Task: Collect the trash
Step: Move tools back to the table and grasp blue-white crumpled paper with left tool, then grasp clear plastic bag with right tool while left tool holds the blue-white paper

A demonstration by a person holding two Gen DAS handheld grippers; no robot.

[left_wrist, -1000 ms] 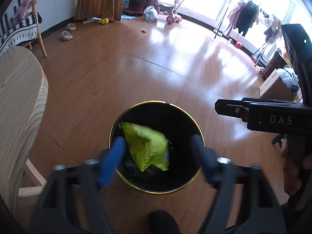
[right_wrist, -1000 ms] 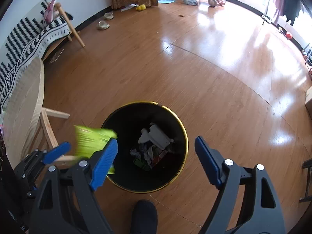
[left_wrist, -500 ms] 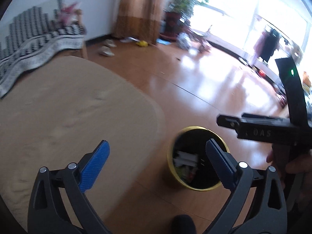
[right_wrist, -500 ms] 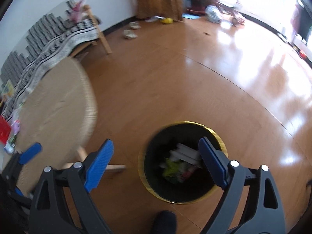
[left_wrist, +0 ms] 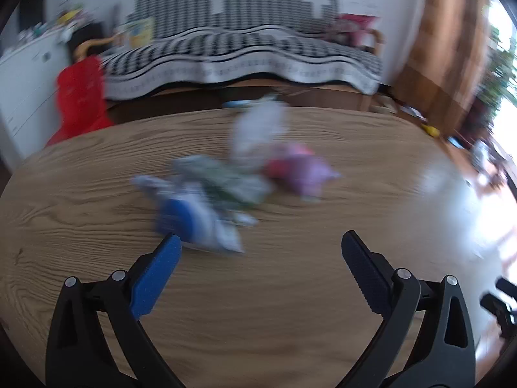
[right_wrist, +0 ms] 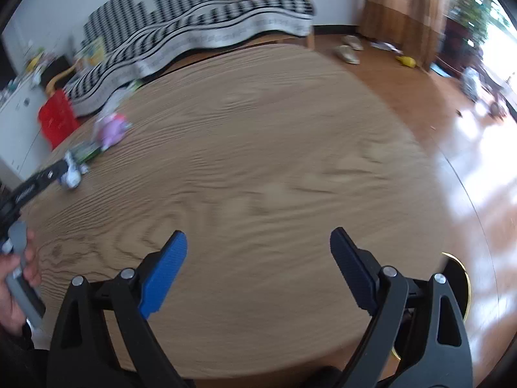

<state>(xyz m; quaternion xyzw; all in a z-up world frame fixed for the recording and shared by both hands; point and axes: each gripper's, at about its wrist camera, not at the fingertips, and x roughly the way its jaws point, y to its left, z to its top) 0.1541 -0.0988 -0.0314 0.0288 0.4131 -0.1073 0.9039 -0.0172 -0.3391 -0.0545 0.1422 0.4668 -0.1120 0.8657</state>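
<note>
A blurred heap of trash lies on the wooden table [left_wrist: 97, 291]: a blue-and-white wrapper [left_wrist: 194, 223], a grey-green wrapper [left_wrist: 226, 181], a pink-purple wrapper [left_wrist: 300, 171] and a clear white piece [left_wrist: 255, 129]. My left gripper [left_wrist: 258, 237] hangs open just short of the heap, nothing between its fingers. My right gripper [right_wrist: 258, 234] is open over bare tabletop [right_wrist: 274, 161], with the same heap [right_wrist: 110, 129] far off to its left. The black bin with a gold rim [right_wrist: 462, 278] peeks out on the floor behind the right finger.
A sofa under a black-and-white throw [left_wrist: 242, 48] stands behind the table, with a red object [left_wrist: 80, 97] and a white cabinet [left_wrist: 19, 74] to the left. A hand [right_wrist: 16, 274] holds the left gripper's handle. Slippers [right_wrist: 347, 53] lie on the wooden floor near the curtain [right_wrist: 404, 6].
The green wrapper left my left gripper and dropped into the bin. Both grippers then swung away from the bin to over the table, jaws wider; the trash heap came into view.
</note>
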